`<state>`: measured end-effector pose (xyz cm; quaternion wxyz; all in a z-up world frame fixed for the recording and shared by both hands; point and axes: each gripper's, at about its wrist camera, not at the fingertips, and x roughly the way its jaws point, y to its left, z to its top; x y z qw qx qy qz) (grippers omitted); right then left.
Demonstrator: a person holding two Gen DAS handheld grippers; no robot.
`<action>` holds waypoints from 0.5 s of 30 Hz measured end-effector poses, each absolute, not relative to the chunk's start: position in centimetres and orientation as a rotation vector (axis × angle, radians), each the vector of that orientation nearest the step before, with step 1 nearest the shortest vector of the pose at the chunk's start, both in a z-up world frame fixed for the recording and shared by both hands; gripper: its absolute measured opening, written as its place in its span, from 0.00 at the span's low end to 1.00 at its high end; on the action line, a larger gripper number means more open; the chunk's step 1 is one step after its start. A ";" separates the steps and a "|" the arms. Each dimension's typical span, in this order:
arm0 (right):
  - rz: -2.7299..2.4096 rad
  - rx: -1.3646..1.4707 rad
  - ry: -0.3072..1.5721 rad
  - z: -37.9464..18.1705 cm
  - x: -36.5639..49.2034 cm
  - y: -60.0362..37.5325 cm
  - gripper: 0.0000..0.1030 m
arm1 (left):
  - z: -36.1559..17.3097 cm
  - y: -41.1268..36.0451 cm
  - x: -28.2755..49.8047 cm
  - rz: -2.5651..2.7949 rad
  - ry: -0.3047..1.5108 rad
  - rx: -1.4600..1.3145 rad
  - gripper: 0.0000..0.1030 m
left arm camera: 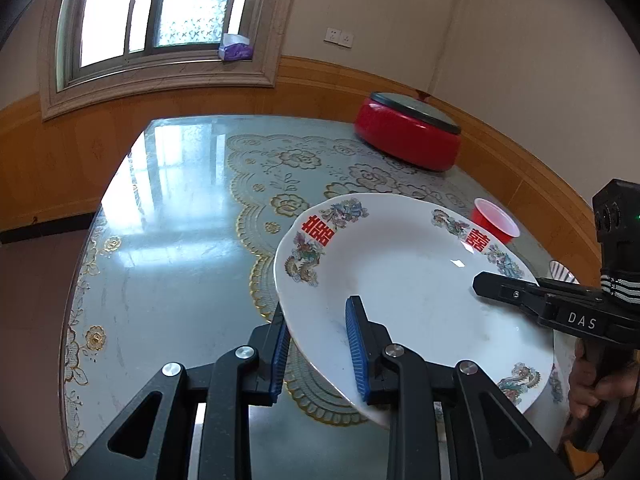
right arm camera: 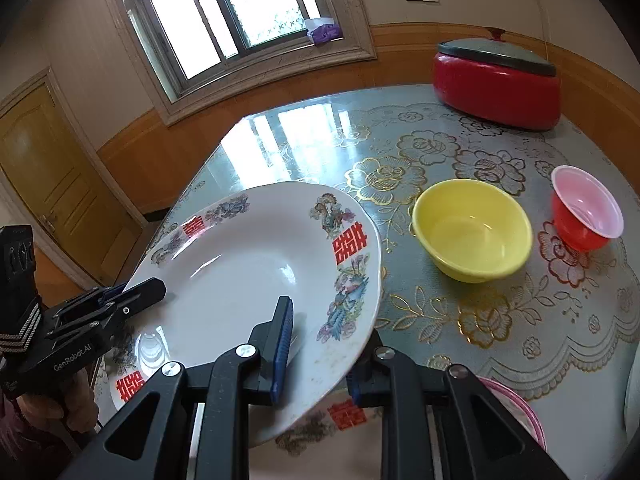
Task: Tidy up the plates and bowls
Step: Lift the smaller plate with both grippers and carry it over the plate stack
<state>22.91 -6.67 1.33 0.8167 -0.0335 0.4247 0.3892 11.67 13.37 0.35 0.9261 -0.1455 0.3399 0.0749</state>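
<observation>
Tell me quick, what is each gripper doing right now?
Left gripper: shut on the plate, one finger above its rim and one below.
Right gripper: shut on the opposite rim of the same plate.

You hold a glossy glazed ceramic plate (right arm camera: 256, 264). Table (left arm camera: 168, 240) reflects like glass. Your yellow bowl (right arm camera: 472, 230) looks smooth plastic.

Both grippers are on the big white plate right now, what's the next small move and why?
Probably lower the plate straight down onto the matching plate under it, keeping it level. The left gripper and right gripper each straddle its rim on opposite sides, it hangs tilted above the table, and another double-happiness rim shows directly beneath, so stacking looks closest.
</observation>
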 end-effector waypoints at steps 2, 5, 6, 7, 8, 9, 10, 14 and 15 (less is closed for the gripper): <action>0.819 -0.067 0.884 2.0 22.0 -8.5 0.22 | 1.0 11.8 11.2 0.126 0.684 -0.274 0.27; 0.794 -0.064 0.849 2.8 20.7 -11.5 0.22 | 1.6 9.6 10.8 0.077 0.672 -0.257 0.27; 0.783 -0.059 0.844 2.9 20.2 -12.5 0.22 | 1.7 8.8 10.6 0.060 0.668 -0.253 0.27; 0.773 -0.053 0.843 3.0 19.8 -13.5 0.22 | 1.8 8.1 10.4 0.045 0.665 -0.248 0.27; 0.761 -0.045 0.842 3.0 19.4 -14.5 0.22 | 1.8 7.3 10.3 0.031 0.665 -0.242 0.27; 0.750 -0.040 0.842 2.9 18.9 -15.3 0.22 | 1.8 6.5 10.2 0.016 0.666 -0.234 0.27; 0.738 -0.034 0.844 2.8 18.6 -16.2 0.22 | 1.7 5.7 10.1 0.001 0.670 -0.228 0.27; 0.694 -0.013 0.870 1.9 16.8 -18.9 0.23 | 0.6 3.2 9.8 -0.051 0.704 -0.230 0.27; 0.686 -0.009 0.880 1.5 16.4 -19.5 0.23 | 0.3 2.7 9.8 -0.060 0.713 -0.231 0.27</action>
